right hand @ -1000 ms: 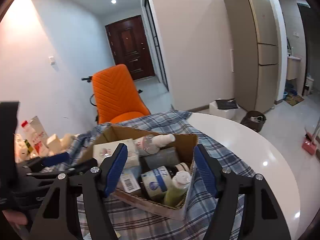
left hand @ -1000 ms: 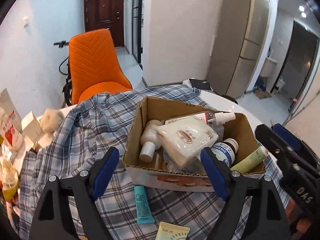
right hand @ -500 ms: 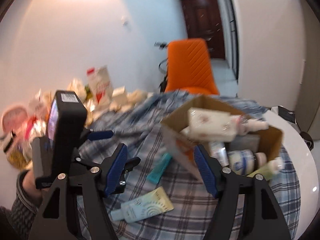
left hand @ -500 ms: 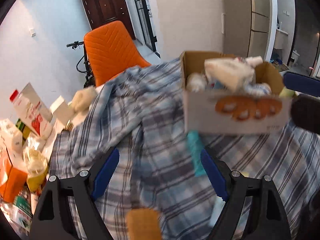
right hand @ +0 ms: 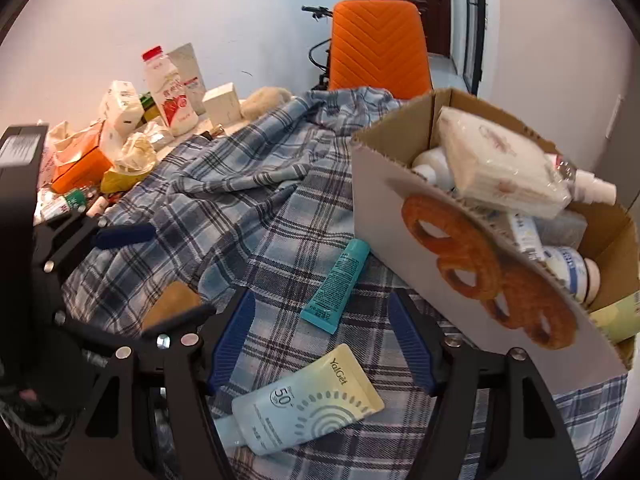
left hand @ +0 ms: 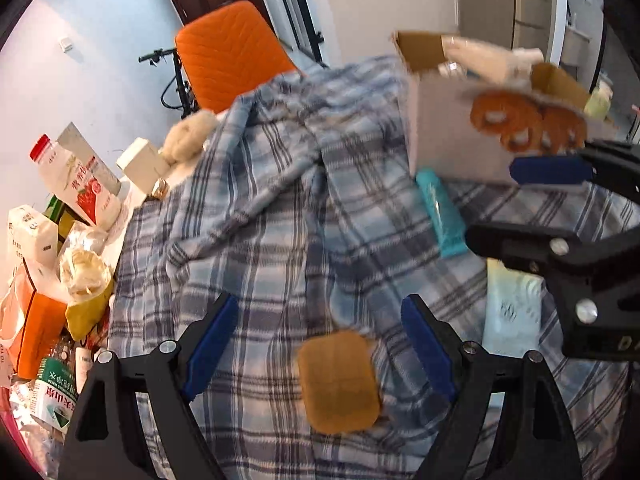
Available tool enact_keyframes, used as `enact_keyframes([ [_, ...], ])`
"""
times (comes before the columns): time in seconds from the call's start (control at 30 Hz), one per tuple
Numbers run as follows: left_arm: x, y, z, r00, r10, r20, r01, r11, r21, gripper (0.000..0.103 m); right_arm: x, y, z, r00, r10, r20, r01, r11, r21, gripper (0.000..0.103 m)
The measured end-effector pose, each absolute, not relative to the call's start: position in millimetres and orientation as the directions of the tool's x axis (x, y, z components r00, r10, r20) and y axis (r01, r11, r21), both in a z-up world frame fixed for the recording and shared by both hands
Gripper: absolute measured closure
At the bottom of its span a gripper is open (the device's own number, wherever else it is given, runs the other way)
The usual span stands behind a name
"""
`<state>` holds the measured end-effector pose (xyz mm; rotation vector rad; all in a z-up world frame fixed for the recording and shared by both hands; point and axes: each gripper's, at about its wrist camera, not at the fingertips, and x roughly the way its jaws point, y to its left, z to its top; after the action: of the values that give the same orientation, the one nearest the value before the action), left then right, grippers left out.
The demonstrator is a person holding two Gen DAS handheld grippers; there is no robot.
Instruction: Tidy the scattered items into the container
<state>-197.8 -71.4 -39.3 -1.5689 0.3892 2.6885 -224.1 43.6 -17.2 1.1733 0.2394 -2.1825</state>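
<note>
Our left gripper [left hand: 320,344] and right gripper [right hand: 322,340] both gape, empty. Sunscreen tube [right hand: 308,402] and teal tube [right hand: 336,286] lie beside the cardboard box [right hand: 384,200].

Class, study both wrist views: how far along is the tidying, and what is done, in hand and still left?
Done: the cardboard box already holds several bottles and packs. In hand: nothing; the left gripper and right gripper are both open and empty. Left: the teal tube, sunscreen tube and tan pad lie on the plaid cloth.

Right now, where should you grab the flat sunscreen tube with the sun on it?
Grip the sunscreen tube across its narrower cap-end neck, coming straight down with the right gripper. It lies flat on the plaid cloth, too wide across its body.
</note>
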Motion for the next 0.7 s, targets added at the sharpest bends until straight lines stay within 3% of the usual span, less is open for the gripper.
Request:
enact_keyframes([
  [0.17, -200, -71, -62, -0.414, -0.205, -0.887, -0.148, -0.946, 0.288, 0.017, -222, 40, -31, -0.355, -0.337, -0.872, 0.617, -0.785, 0.053, 0.035],
  [0.43, -204, -87, -64, -0.386, -0.125, -0.914, -0.110, -0.977, 0.180, 0.018, -232, 41, -37, -0.409, -0.328, -0.851, 0.556, -0.829, 0.053, 0.035],
  [0.5, -206, -91, -64, -0.385, -0.100, -0.917, -0.100, -0.984, 0.149, 0.026, -232, 36, -42, -0.416, -0.332, -0.847, 0.552, -0.832, 0.055, 0.036],
  [0.57, -206, -95, -63, -0.382, -0.065, -0.922, -0.101, -0.989, 0.111, 0.036, -233, 33, -46, -0.411, -0.344, -0.844, 0.542, -0.837, 0.077, 0.046],
  [0.7, -204, -88, -62, -0.406, -0.113, -0.907, -0.111, -0.979, 0.172, 0.039, -234, 26, -51, -0.440, -0.320, -0.839, 0.525, -0.850, 0.049, 0.054],
])
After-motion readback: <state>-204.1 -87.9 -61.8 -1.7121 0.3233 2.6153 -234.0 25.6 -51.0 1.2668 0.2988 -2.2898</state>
